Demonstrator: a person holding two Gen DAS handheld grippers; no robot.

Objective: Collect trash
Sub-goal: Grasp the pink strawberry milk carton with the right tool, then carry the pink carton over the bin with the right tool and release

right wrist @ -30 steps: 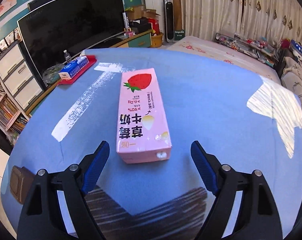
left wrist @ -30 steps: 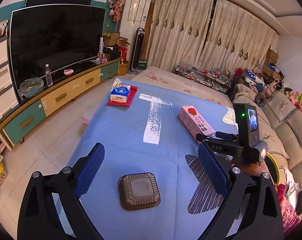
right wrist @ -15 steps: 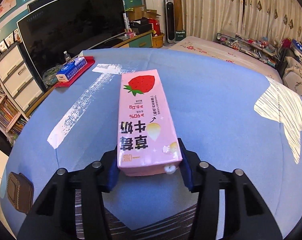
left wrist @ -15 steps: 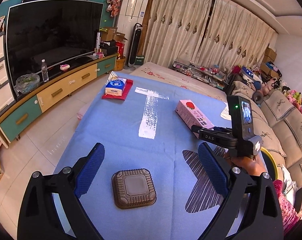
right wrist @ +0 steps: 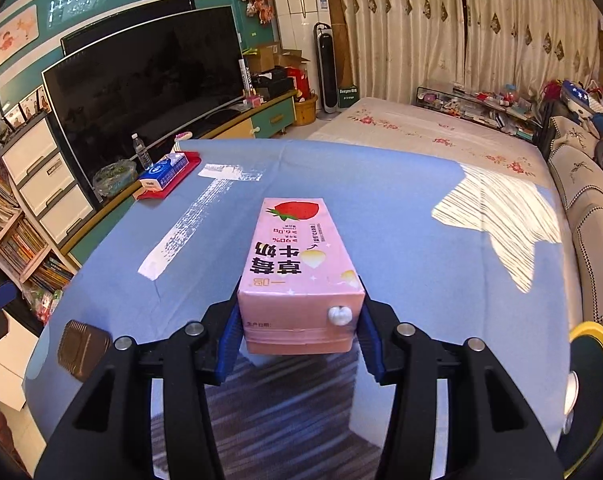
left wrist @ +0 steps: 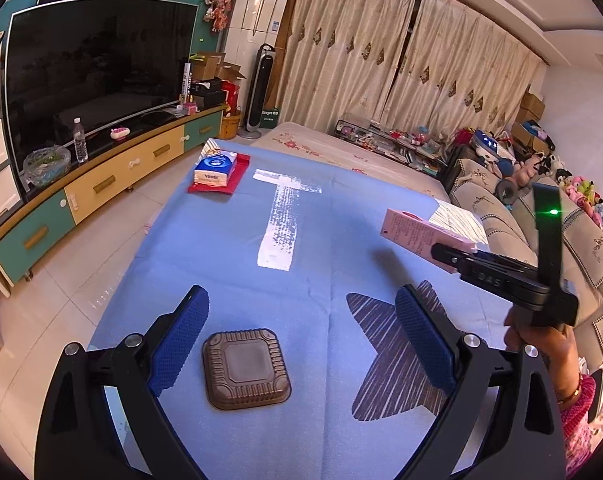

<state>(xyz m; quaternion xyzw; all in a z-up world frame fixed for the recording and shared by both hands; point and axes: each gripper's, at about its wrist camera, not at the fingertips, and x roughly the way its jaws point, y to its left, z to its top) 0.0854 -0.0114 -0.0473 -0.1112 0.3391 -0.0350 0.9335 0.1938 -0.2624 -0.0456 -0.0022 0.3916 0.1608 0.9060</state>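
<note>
A pink strawberry milk carton (right wrist: 299,272) is held between the blue pads of my right gripper (right wrist: 299,336), lifted off the blue tablecloth (right wrist: 401,216). In the left wrist view the carton (left wrist: 421,236) hangs in the air at the right, in the right gripper's black frame. A brown square plastic container (left wrist: 246,368) lies upside down on the cloth, just ahead of my left gripper (left wrist: 301,340), which is open and empty, with the container between its fingers' line and slightly left. The container also shows in the right wrist view (right wrist: 83,350) at the table's left edge.
A blue tissue pack on a red tray (left wrist: 217,174) sits at the table's far left corner. A TV cabinet (left wrist: 101,184) runs along the left, a sofa (left wrist: 541,232) along the right. A yellow-rimmed bin (right wrist: 593,376) shows at the right edge.
My right gripper closed on the pink carton and lifted it off the cloth. My left gripper drew slightly closer to the brown container and stayed open.
</note>
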